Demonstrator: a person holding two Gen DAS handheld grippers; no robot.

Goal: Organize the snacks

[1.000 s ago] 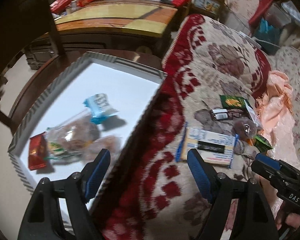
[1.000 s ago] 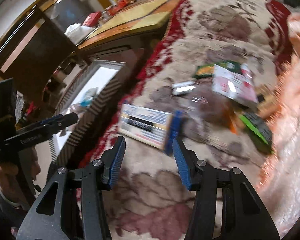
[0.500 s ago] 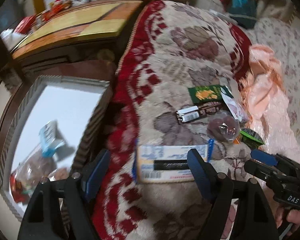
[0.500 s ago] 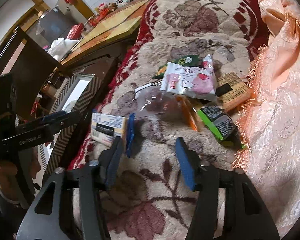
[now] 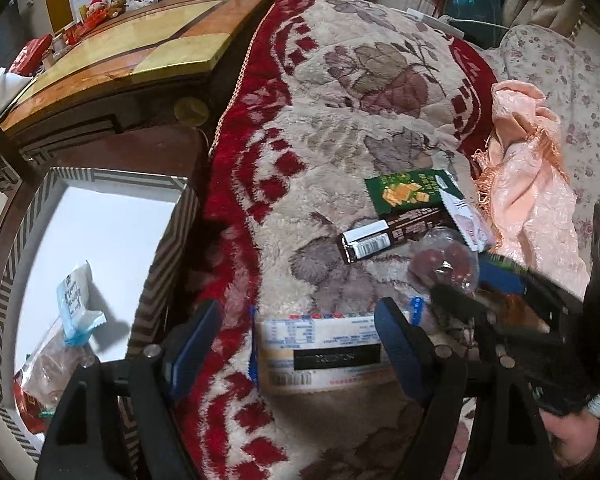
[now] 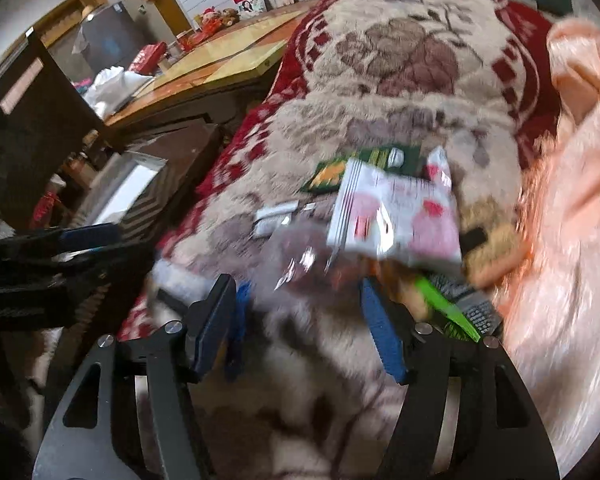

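Several snacks lie on a floral blanket (image 5: 340,92). My left gripper (image 5: 296,352) is open, its fingers on either side of a white and blue cracker pack (image 5: 324,352). Beyond lie a brown bar (image 5: 384,236), a green pack (image 5: 408,192), a white and pink pack (image 6: 396,220) and a clear bag of dark snacks (image 5: 444,264). My right gripper (image 6: 300,328) is open just before the clear bag (image 6: 300,256); a green pack (image 6: 456,312) lies at its right finger. The striped box (image 5: 168,248) at left holds a blue and white packet (image 5: 76,300) and other snacks.
A peach cloth (image 5: 532,208) lies right of the snacks. A dark wooden stand (image 5: 140,152) carries the box, and a yellow-topped table (image 5: 140,48) stands behind it. The right wrist view is blurred.
My left gripper has swung from over the box to the blanket and now straddles the cracker pack. My right gripper has moved forward to the clear bag.
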